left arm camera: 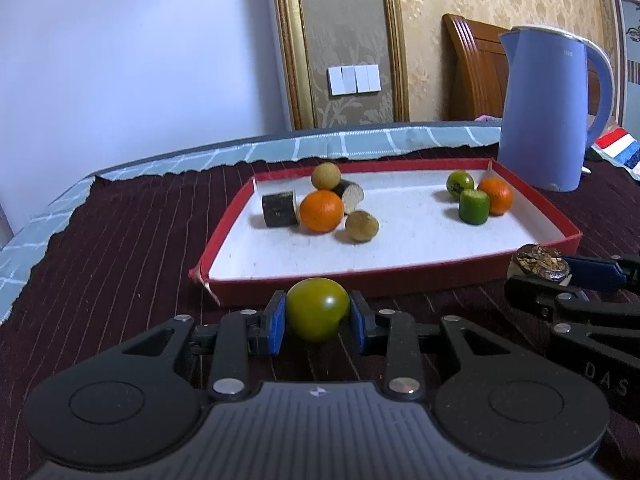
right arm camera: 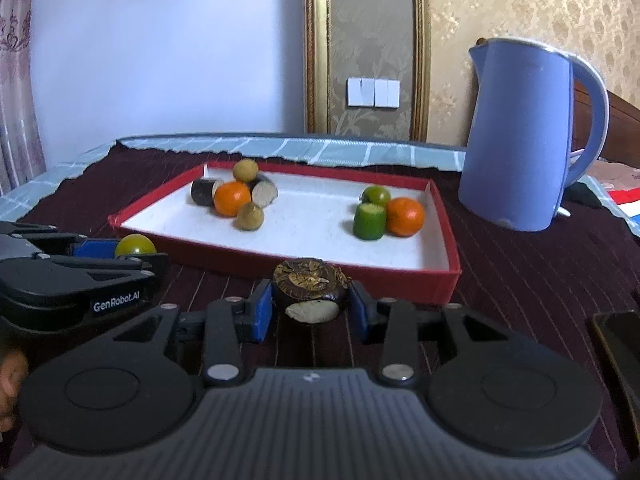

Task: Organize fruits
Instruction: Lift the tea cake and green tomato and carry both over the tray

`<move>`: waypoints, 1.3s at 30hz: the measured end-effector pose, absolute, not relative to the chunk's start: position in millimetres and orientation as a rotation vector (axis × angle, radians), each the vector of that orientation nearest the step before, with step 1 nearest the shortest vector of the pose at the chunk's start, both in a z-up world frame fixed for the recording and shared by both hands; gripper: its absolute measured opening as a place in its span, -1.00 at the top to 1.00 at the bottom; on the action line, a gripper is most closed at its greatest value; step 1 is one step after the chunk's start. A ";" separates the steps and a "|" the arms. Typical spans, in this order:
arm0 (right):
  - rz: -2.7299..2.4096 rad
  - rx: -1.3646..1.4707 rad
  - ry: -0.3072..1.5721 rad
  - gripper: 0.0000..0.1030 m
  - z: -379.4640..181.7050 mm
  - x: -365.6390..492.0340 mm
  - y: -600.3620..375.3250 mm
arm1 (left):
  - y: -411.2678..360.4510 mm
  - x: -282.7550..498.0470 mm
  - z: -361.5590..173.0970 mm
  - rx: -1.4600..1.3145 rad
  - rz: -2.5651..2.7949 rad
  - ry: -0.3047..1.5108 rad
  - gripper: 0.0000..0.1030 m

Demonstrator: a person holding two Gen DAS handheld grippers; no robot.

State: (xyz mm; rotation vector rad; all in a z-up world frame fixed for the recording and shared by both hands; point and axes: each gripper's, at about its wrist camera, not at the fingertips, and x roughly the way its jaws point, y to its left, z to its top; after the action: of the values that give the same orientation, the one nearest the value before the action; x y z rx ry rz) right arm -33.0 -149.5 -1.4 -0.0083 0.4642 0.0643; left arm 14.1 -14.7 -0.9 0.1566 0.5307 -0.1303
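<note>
A dark striped cloth [left arm camera: 120, 240] carries the red tray [left arm camera: 400, 276] and blue kettle [left arm camera: 548, 112].

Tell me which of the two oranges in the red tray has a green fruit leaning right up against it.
The orange on the tray's right side. A green cut piece touches it. The left orange sits among dark and tan pieces instead.
</note>
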 end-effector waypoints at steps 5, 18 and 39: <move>0.062 -0.010 0.453 0.27 3.0 -30.3 -149.1 | -22.6 19.0 5.7 0.172 -0.124 0.508 0.38; 0.063 -0.026 0.429 0.27 17.7 -15.8 -146.4 | -33.2 40.9 15.9 0.177 -0.096 0.494 0.38; 0.055 -0.040 0.436 0.27 25.8 13.4 -150.1 | -37.8 80.1 10.9 0.186 -0.061 0.543 0.38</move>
State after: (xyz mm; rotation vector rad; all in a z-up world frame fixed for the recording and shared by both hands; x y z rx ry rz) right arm 13.4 -150.1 25.8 -0.0404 0.4361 0.0553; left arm 80.1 -37.8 10.9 0.1859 0.5426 -0.0610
